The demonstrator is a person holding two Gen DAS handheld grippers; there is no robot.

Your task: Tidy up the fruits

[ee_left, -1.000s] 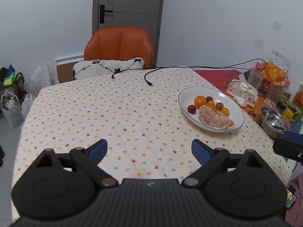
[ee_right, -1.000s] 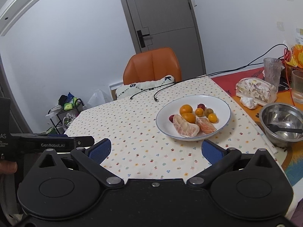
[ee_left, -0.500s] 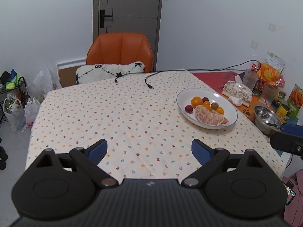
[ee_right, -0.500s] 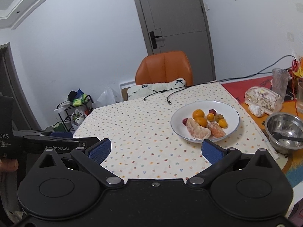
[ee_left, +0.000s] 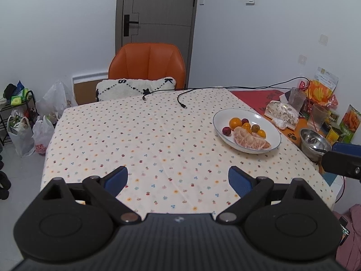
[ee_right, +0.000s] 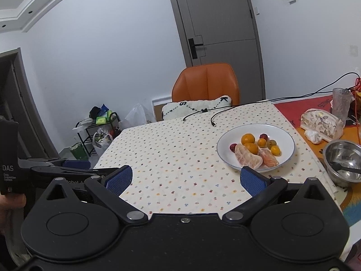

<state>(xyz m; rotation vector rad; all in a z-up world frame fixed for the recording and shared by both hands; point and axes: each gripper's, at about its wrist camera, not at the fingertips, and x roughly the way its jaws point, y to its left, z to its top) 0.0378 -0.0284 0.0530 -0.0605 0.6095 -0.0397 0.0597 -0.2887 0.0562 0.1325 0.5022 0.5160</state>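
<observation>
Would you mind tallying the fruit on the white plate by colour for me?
On the white plate:
Orange round fruits: 4, the largest at
Dark red round fruits: 2, one at
Greenish-brown round fruit: 1
Peeled pinkish citrus pieces: 2, the larger at
Total: 9

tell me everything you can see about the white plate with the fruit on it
The white plate is a shallow, glossy oval dish with a thin dark rim line, ceramic by its look. It sits flat on the dotted tablecloth, right of centre, beside the steel bowl. It holds small oranges, dark plums and two peeled citrus pieces. Nothing grips it.
</observation>
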